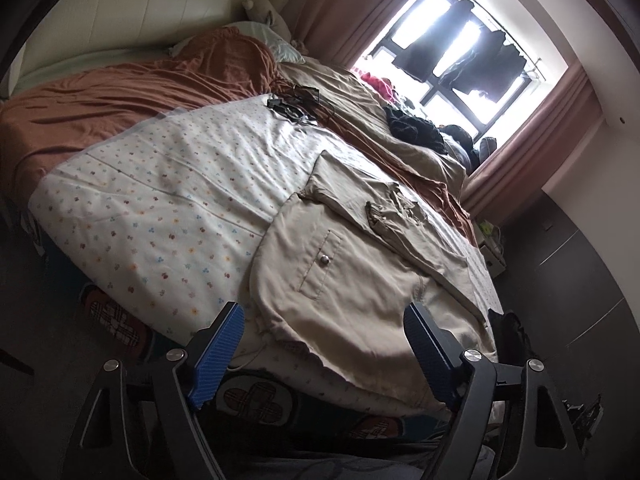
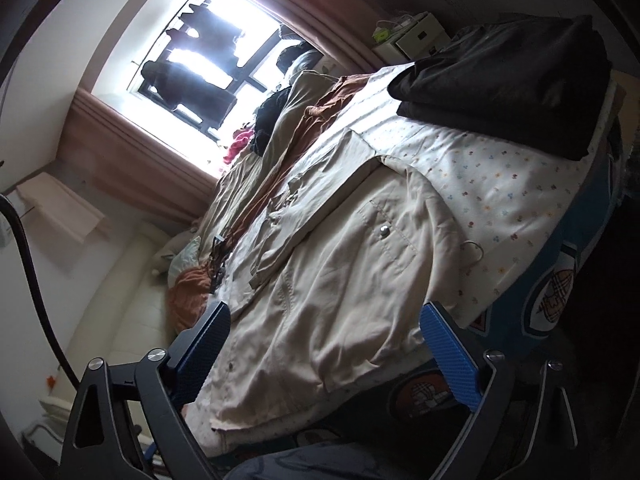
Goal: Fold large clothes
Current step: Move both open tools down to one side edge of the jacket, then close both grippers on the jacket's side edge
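Hovering open and empty near the bed edge, left gripper and right gripper, above beige jacket.

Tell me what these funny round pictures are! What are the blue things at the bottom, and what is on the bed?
A person holds a grabbing tool in each hand, and each tool has a tiny camera looking forward between its jaws. One picture comes from the left gripper, the other from the right gripper. The blue things are their grippy pads. Both sets of jaws stand wide open, holding nothing. On the flowery sheet lies a beige jacket, partly folded with a sleeve laid across it. A black folded garment rests near one corner. Behind is a bright window with dark clothes hanging.
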A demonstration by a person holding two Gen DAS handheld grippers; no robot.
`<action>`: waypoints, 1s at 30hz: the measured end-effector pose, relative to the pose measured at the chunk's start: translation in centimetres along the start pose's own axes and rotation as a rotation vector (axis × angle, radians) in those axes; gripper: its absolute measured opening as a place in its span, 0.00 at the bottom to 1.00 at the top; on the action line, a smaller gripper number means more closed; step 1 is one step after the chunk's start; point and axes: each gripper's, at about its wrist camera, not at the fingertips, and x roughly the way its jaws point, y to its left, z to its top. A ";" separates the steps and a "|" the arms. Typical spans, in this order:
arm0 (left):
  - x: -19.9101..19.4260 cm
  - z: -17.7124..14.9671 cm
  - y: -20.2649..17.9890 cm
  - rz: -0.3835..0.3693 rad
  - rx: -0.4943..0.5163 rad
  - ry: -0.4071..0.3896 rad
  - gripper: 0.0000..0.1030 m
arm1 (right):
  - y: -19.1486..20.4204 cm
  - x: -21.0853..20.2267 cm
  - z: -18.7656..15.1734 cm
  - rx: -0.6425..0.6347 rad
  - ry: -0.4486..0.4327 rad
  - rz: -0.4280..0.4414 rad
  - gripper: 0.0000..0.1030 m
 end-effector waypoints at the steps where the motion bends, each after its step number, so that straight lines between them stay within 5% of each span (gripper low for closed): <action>1: -0.1 -0.4 0.5 -0.006 -0.011 0.005 0.78 | -0.3 -0.3 -0.2 0.004 0.003 -0.004 0.82; 5: -0.3 -1.7 2.1 -0.028 -0.033 0.036 0.70 | -1.8 -1.6 -0.2 0.008 0.004 -0.007 0.80; 12: 0.2 -2.3 4.0 -0.061 -0.077 0.059 0.60 | -3.7 -2.1 0.9 0.011 0.022 -0.071 0.61; 17: 3.0 -1.8 5.4 -0.042 -0.099 0.102 0.49 | -5.9 1.1 0.9 0.064 0.050 -0.053 0.54; 30: 13.7 -0.5 6.6 -0.006 -0.115 0.244 0.48 | -10.4 11.2 1.2 0.102 0.149 -0.096 0.54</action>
